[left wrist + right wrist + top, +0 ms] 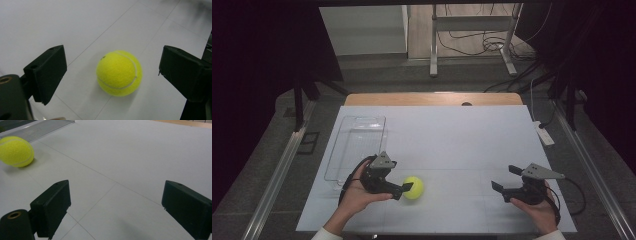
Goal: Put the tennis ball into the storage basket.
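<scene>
A yellow tennis ball lies on the white table sheet, left of centre near the front. My left gripper is open right beside it, held in a hand on the ball's left. In the left gripper view the ball rests on the sheet between the two spread jaws of the left gripper, touching neither. My right gripper is open over bare sheet at the front right. The right gripper view shows the right gripper with nothing between its jaws and the ball far off at upper left.
A clear plastic tray lies along the sheet's left side, just behind the left hand; its rim appears beyond the ball. A small white device sits at the right edge. Wooden tabletop shows at the back.
</scene>
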Demonstrator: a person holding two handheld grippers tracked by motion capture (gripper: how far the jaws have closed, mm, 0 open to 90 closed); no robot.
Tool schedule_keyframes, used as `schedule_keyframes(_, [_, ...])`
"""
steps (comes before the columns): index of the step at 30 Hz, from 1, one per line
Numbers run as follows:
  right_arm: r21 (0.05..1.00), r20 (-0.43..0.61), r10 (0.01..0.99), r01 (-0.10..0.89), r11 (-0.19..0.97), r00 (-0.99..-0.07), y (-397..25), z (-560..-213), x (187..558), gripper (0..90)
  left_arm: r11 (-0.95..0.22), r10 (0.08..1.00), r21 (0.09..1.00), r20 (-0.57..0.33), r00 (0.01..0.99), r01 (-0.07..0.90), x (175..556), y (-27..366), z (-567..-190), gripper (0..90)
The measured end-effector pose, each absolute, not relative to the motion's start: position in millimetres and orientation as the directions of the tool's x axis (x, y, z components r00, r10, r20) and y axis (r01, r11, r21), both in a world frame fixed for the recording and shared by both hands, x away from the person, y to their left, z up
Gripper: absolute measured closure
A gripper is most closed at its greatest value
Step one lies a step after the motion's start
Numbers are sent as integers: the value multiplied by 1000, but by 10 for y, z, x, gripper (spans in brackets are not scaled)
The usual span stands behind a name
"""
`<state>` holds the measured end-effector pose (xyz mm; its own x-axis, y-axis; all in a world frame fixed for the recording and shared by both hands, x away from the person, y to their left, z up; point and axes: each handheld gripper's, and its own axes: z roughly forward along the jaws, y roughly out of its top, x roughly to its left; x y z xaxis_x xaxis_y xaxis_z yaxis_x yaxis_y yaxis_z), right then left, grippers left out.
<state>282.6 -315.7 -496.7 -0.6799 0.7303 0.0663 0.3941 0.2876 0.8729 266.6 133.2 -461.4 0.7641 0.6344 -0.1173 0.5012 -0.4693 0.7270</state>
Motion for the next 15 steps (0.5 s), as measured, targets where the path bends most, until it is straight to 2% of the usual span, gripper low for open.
schedule_keyframes(15, [870,65,732,397,291,-678,-3156,-4970,2823,87,-534,603,681,-109,790,501,2707,1174,-4670,67])
